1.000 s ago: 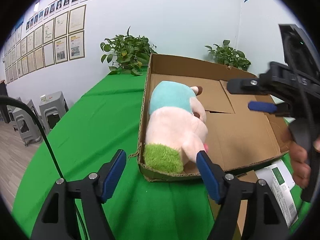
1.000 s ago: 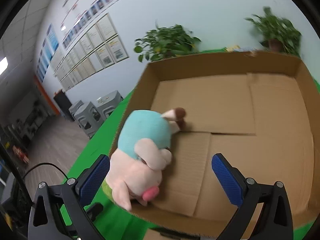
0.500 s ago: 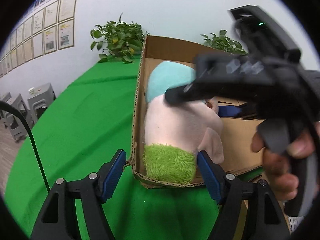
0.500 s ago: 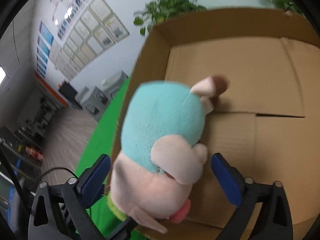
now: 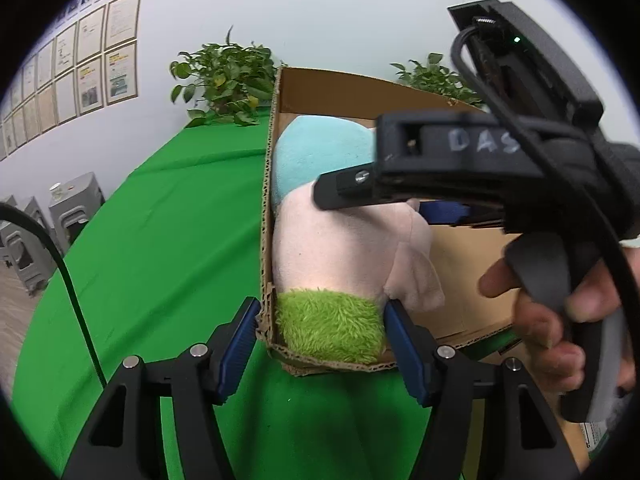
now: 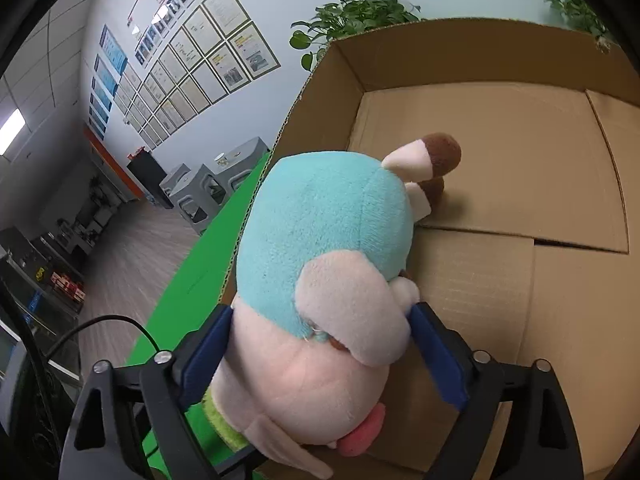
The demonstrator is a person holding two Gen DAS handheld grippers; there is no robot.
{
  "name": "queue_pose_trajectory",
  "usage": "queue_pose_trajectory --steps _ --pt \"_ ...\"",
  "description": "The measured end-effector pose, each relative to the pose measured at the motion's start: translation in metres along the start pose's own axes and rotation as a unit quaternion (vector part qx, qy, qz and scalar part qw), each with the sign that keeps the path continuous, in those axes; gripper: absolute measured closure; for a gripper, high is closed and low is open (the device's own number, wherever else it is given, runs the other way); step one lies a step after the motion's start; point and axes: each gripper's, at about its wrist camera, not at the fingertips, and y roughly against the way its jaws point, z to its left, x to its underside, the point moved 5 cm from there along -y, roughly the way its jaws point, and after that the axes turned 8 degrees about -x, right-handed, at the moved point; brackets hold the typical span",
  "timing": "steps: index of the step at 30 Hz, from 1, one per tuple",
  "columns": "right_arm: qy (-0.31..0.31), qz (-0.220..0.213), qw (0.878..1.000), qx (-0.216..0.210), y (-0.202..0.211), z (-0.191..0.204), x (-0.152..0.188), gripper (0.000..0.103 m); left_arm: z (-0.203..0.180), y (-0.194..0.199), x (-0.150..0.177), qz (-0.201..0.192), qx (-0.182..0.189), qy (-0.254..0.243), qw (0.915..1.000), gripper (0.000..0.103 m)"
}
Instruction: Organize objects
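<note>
Since a second ago your right gripper [image 6: 320, 360] has closed on the soft pink-and-teal plush toy [image 6: 320, 264]; squeeze mid-body. Left gripper [image 5: 320, 344] open.

The plush toy [image 6: 320, 280] lies in the cardboard box [image 6: 520, 184] against its left wall, between my right hand-held gripper [image 6: 320, 356] fingers. The box sits on the bench [image 5: 160, 240]; plants [image 5: 224, 76] stand behind it.
</note>
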Motion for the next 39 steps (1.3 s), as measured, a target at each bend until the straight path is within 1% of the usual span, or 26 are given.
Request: queue_pose_trajectory --steps 1,2,3,4,6,10,13,15,16,17,21,23,25,28,31,36,39 --pt "-0.003 0.004 1.000 0.004 0.003 0.000 0.000 0.008 0.000 0.002 0.000 0.002 -0.005 0.002 1.0000 0.040" --pt "-0.004 0.004 1.000 0.015 0.009 0.001 0.001 0.003 0.002 0.006 0.001 0.000 -0.009 0.009 0.9999 0.040" --pt "-0.002 0.000 1.000 0.023 0.016 0.002 0.002 0.001 0.003 0.009 0.001 0.000 -0.013 0.012 0.9998 0.040" --pt "0.001 -0.006 0.999 0.032 0.027 0.004 0.003 0.001 0.003 0.013 0.002 -0.001 -0.019 0.013 0.9997 0.040" --pt "0.008 -0.018 0.998 0.054 0.052 0.006 0.008 0.001 0.002 0.028 0.000 -0.016 -0.034 0.009 0.9992 0.040" --pt "0.034 -0.044 0.992 0.113 0.108 0.013 0.029 0.000 -0.008 0.058 -0.002 -0.044 -0.048 -0.004 0.9979 0.038" --pt "0.055 -0.073 0.985 0.145 0.161 0.015 0.057 0.000 -0.019 0.080 -0.004 -0.060 -0.051 -0.009 0.9969 0.038" --pt "0.059 -0.092 0.981 0.159 0.192 0.019 0.073 0.000 -0.028 0.096 -0.003 -0.071 -0.049 -0.006 0.9963 0.037" --pt "0.059 -0.105 0.979 0.163 0.208 0.022 0.084 0.000 -0.033 0.102 -0.004 -0.074 -0.049 -0.005 0.9960 0.035" --pt "0.061 -0.112 0.978 0.163 0.222 0.024 0.095 0.000 -0.038 0.110 -0.004 -0.079 -0.051 -0.002 0.9956 0.030" --pt "0.059 -0.130 0.975 0.169 0.266 0.029 0.132 0.000 -0.052 0.137 0.000 -0.097 -0.051 0.007 0.9939 0.028" --pt "0.054 -0.133 0.976 0.164 0.282 0.029 0.151 0.000 -0.060 0.148 0.003 -0.100 -0.043 0.009 0.9941 0.026" --pt "0.055 -0.133 0.976 0.165 0.294 0.029 0.168 0.000 -0.064 0.155 0.004 -0.096 -0.037 0.009 0.9947 0.025" --pt "0.059 -0.129 0.975 0.173 0.300 0.028 0.189 0.000 -0.069 0.163 0.007 -0.087 -0.028 0.009 0.9958 0.025" --pt "0.061 -0.124 0.976 0.167 0.306 0.033 0.212 0.000 -0.077 0.170 0.011 -0.085 -0.021 0.007 0.9961 0.025" --pt "0.059 -0.118 0.979 0.154 0.307 0.043 0.231 0.000 -0.089 0.173 0.018 -0.067 0.011 -0.001 0.9977 0.025" --pt "0.061 -0.104 0.982 0.146 0.301 0.049 0.242 0.000 -0.094 0.169 0.027 -0.048 0.044 0.001 0.9979 0.025"
